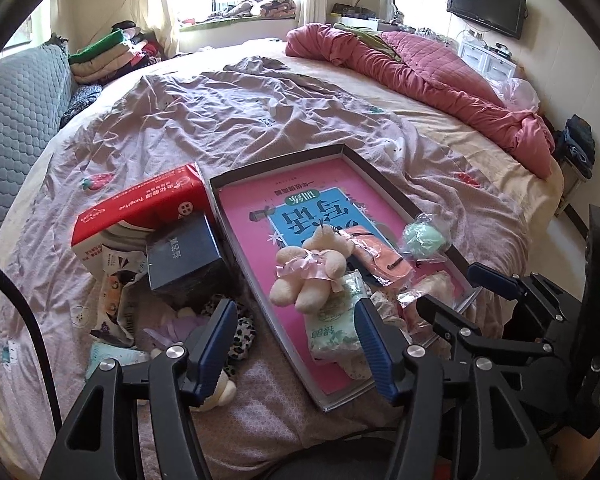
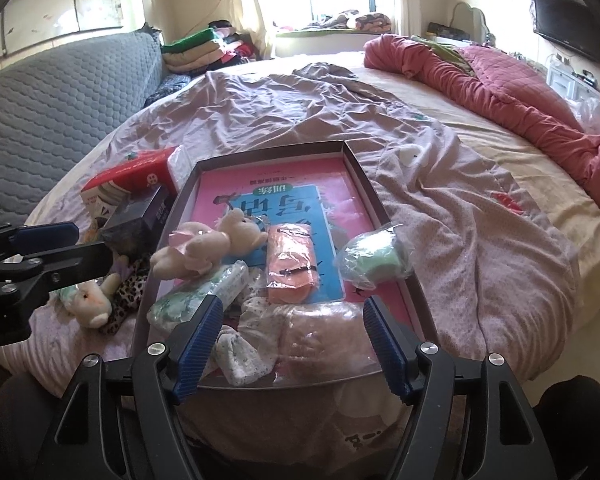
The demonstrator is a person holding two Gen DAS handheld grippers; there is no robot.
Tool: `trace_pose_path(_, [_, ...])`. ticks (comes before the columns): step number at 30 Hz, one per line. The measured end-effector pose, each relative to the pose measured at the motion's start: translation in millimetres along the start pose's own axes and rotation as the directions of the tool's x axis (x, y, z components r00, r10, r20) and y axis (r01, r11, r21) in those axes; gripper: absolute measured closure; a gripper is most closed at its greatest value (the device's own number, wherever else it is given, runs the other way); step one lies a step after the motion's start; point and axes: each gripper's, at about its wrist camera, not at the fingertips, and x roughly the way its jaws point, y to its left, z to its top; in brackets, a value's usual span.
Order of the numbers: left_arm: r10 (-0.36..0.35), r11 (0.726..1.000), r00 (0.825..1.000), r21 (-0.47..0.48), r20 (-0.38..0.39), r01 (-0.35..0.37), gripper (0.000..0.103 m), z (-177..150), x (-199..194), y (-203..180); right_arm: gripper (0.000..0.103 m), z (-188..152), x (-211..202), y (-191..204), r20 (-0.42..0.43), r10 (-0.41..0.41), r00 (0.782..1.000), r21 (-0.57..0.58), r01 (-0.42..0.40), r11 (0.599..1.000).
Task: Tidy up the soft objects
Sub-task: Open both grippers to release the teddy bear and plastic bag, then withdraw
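Note:
A shallow grey tray (image 1: 284, 162) (image 2: 268, 152) with a pink book in it lies on the bed. In it are a cream teddy bear in a pink dress (image 1: 312, 268) (image 2: 208, 248), an orange pouch (image 1: 376, 256) (image 2: 292, 264), a bagged green ball (image 1: 424, 238) (image 2: 374, 258), a green tissue pack (image 1: 332, 328) (image 2: 200, 296) and a bagged pink bundle (image 2: 324, 332). My left gripper (image 1: 296, 352) is open over the tray's left rim, holding nothing. My right gripper (image 2: 292, 346) hangs open above the tray's near end. A small plush on leopard cloth (image 2: 96, 304) lies left of the tray.
A red tissue box (image 1: 140, 208) and a dark blue box (image 1: 184, 252) sit left of the tray among printed wrappers. A rumpled mauve sheet covers the bed, with a red quilt (image 1: 440, 76) heaped at the far right. A grey padded sofa (image 2: 60, 96) stands on the left.

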Motion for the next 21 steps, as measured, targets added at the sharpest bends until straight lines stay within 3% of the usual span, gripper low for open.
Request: trace_pose_path(21, [0.020, 0.999, 0.998, -0.049, 0.065, -0.016, 0.036, -0.3, -39.7, 31.2, 0.024, 33.2, -60.9, 32.3, 0.154, 0.027, 0.988, -0.062, -0.017, 0.998])
